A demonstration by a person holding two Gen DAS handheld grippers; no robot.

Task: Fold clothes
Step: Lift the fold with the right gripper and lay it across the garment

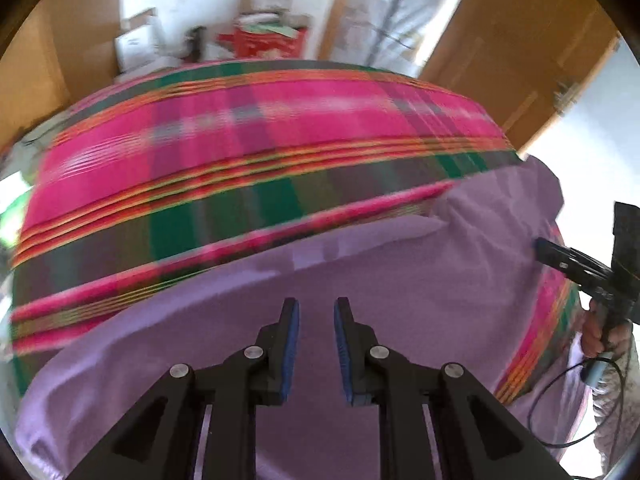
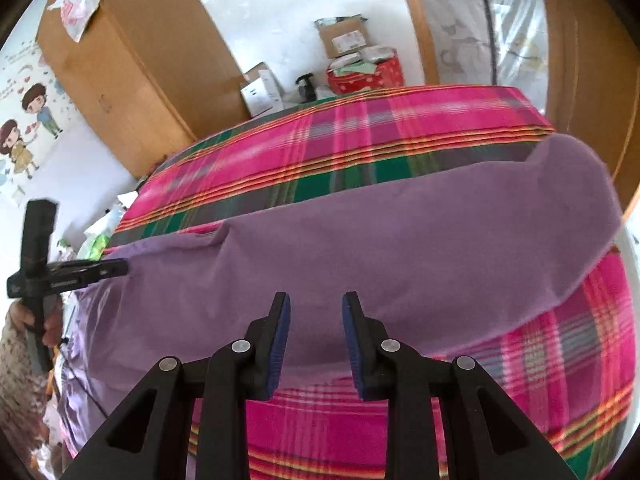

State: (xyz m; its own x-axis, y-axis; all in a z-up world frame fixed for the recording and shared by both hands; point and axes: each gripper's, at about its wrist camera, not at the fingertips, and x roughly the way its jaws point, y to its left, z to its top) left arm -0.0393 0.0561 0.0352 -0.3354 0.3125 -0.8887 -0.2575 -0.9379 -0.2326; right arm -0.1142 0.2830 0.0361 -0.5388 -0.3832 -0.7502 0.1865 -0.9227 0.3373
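Both grippers' fingers (image 1: 289,344) stand narrowly parted, empty, above the lilac garment (image 2: 400,232); its long axis runs across, the right gripper (image 2: 316,334) over its near hem.

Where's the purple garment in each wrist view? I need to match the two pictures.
Left wrist view: the purple garment fills the lower middle, under the open left gripper, stretching to the right edge.
Right wrist view: it runs across the middle, from the left edge up to the upper right, beyond the open right gripper.
Shared landmark: the red box beyond the plaid bedcover.
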